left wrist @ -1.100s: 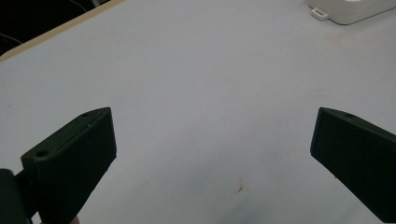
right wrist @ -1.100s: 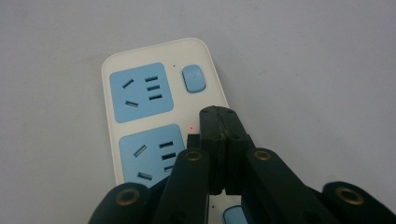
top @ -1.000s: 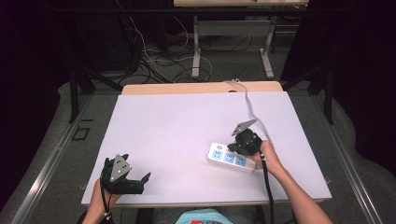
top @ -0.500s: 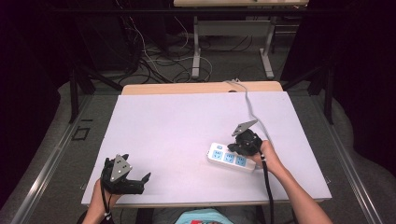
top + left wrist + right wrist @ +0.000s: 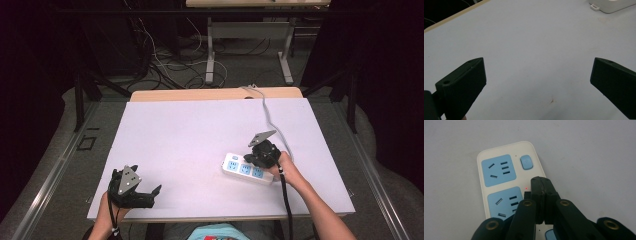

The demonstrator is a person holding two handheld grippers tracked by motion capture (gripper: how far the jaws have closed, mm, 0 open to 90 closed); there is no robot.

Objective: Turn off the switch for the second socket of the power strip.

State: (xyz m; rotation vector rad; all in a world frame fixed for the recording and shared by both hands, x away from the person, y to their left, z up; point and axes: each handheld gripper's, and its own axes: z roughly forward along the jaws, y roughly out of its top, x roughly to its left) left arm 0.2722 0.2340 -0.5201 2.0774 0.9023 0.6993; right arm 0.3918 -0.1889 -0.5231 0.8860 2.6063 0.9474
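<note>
The closed right gripper is poised over the white plastic power strip; its blue switch button must be pressed next, it seems. The left gripper is held wide open.

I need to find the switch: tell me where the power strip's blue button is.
In the right gripper view, the blue button sits at the power strip's far end, beside the top socket, just beyond the right gripper's shut fingers.
</note>
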